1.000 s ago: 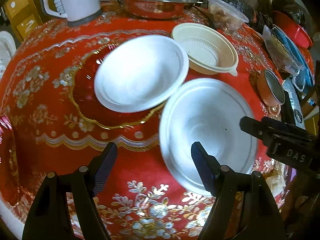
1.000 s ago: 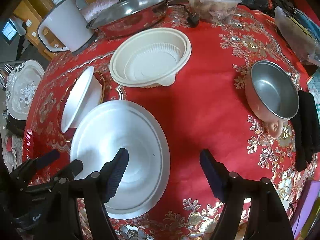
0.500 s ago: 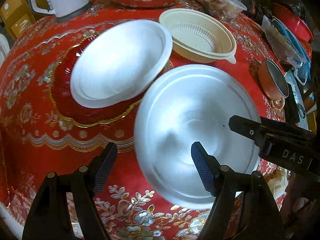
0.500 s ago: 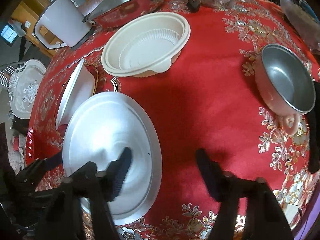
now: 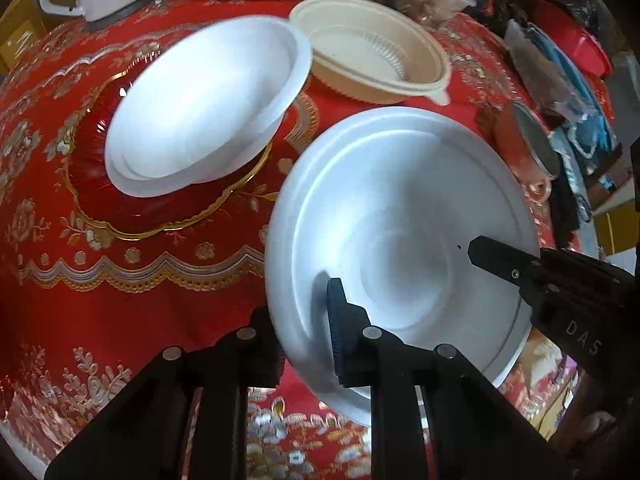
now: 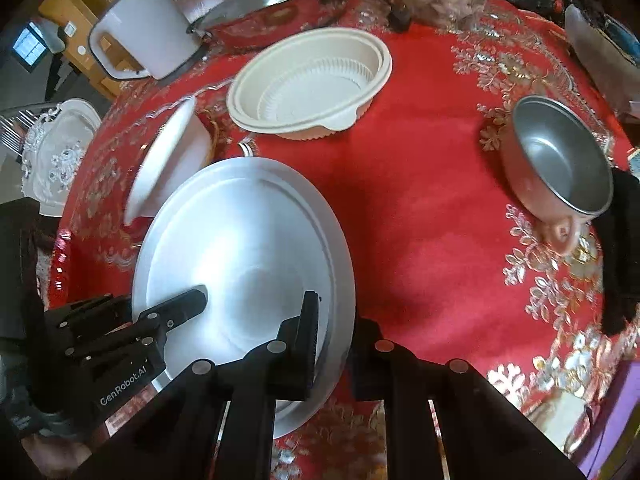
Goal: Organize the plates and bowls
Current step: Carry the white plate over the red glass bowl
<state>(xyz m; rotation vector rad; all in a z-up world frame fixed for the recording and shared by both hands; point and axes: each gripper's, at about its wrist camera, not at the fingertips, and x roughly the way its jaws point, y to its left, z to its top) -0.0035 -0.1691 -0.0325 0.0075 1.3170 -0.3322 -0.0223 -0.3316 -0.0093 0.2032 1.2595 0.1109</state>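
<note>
Both grippers (image 5: 304, 312) (image 6: 332, 332) pinch white plate (image 5: 400, 216); metal bowl's (image 6: 560, 160) inside only in R view.

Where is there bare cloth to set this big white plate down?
Best patch: open red cloth between the big white plate, cream bowl and metal bowl. Crowded: the left, with the tilted white bowl on the red dish.

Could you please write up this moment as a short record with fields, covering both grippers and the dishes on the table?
left gripper: shut on the near-left rim of the large white plate
right gripper: shut on the same plate's right rim
large white plate: tilted
small white bowl: tilted, resting on the red glass dish
cream bowl: upright on the red tablecloth
metal bowl: far right, empty
</note>
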